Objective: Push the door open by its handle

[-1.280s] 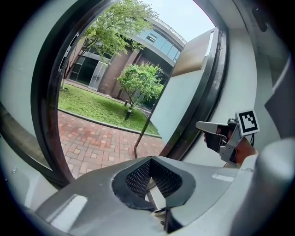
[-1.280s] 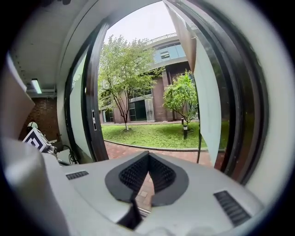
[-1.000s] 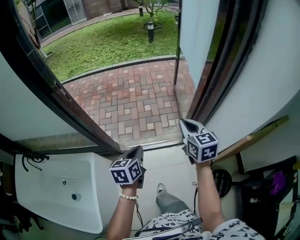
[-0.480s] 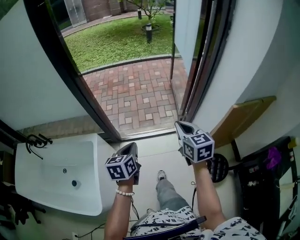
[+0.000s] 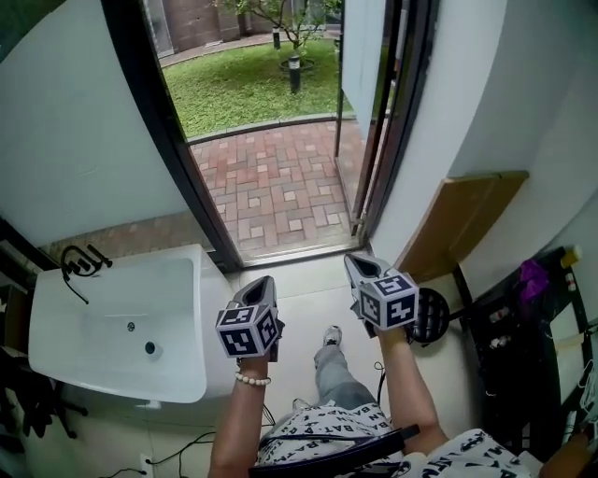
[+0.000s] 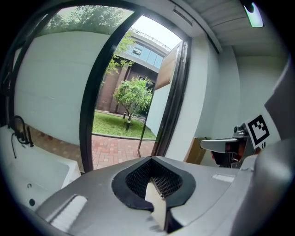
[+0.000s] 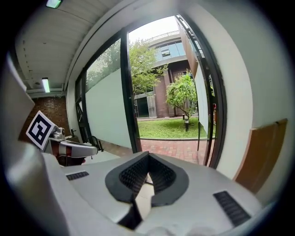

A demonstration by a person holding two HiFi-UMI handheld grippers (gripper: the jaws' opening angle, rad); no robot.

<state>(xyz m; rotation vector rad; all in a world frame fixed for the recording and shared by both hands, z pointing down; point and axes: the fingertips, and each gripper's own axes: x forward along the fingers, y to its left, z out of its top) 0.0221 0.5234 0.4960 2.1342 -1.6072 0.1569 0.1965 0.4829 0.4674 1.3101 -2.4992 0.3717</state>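
left gripper (image 6: 154, 184) fingers together | right gripper (image 7: 145, 177) fingers together | door (image 5: 360, 56) cropped, handle unseen

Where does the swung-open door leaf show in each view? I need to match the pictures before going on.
Head view: the door leaf is at the top, right of centre, swung outward.
Left gripper view: the door leaf is near the centre, leaning out to the right of the greenery.
Right gripper view: the door leaf is right of centre, seen nearly edge-on.
Shared landmark: the small tree outside.
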